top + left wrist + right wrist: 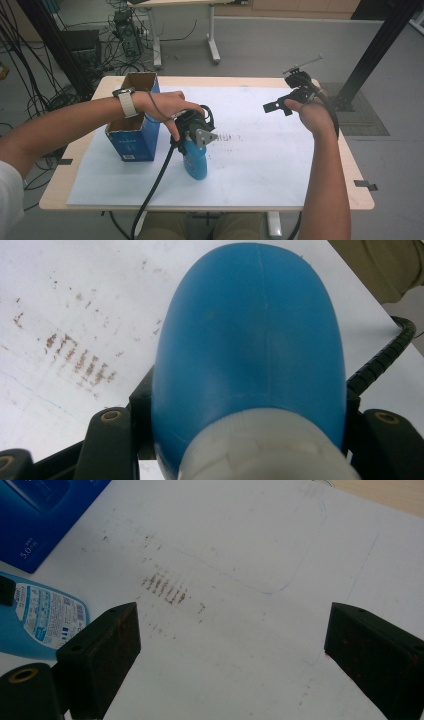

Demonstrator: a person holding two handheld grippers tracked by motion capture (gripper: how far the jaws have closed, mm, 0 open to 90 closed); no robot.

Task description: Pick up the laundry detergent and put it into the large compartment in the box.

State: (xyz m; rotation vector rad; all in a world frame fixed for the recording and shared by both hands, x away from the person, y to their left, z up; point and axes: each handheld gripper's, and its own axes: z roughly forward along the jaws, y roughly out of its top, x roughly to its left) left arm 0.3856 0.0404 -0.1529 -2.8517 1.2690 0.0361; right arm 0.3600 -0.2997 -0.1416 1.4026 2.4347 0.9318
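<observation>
A blue plastic bottle [195, 162] with a white neck stands upright on the white sheet, a little left of centre. My left gripper [192, 135] comes down on it from above and is shut on its upper part. In the left gripper view the bottle [250, 350] sits between the two black jaws of that gripper [250, 440], pressed from both sides. My right gripper [281, 97] hangs above the table's far right part, well away from the bottle. Its jaws stand wide open in the right gripper view [235, 650] with nothing between them. The labelled bottle [45, 620] shows at the left edge there.
An open blue cardboard box [135, 130] stands just left of the bottle, also seen as a box corner [45, 515]. A white paper sheet [260, 165] with brown smudges [165, 587] covers the wooden table [357, 200]. A black cable [155, 190] trails off the front edge.
</observation>
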